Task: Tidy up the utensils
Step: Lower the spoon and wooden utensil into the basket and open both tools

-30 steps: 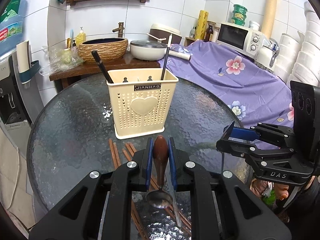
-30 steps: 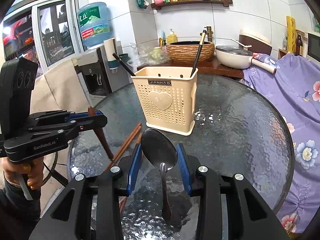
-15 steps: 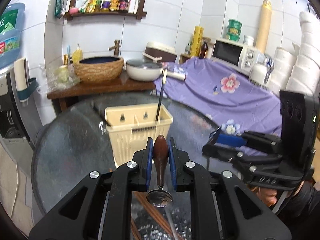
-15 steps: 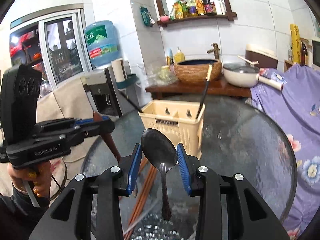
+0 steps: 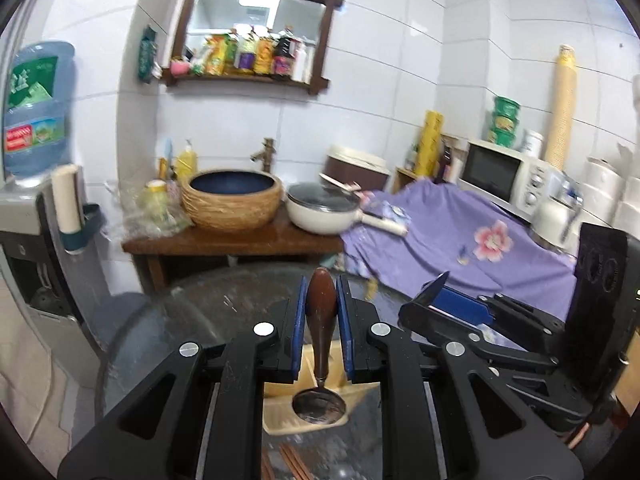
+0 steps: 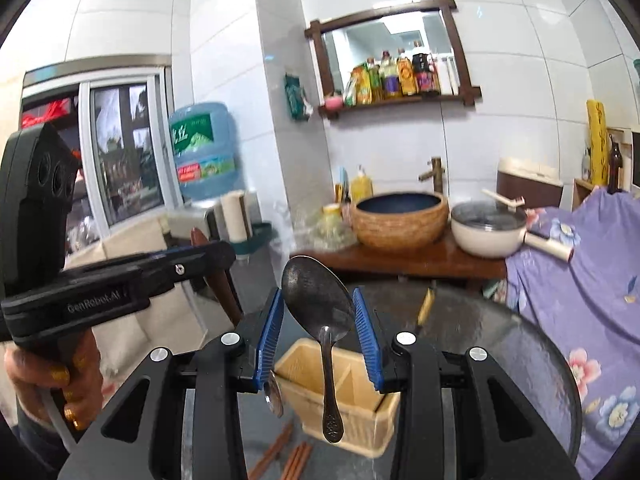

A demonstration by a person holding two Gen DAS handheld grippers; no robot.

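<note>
Two spoons held above the caddy, bowls at opposite ends.

The left gripper point(image 5: 322, 312) is clamped narrowly on the wooden handle of a small spoon point(image 5: 320, 402), bowl hanging down over the caddy point(image 5: 280, 420), presumably so it can be lowered bowl-first. The right gripper point(image 6: 318, 334) is closed on the bowl of a steel spoon point(image 6: 318, 300), its handle hanging over the caddy point(image 6: 360, 420), judged ready for handle-first insertion. The caddy is divided into compartments; one dark utensil point(image 6: 425, 307) stands at its far side, the rest of its contents being hidden. Chopsticks point(image 6: 296, 458) lie on the glass table point(image 6: 500, 352) just before the caddy, not yet sorted.
</note>
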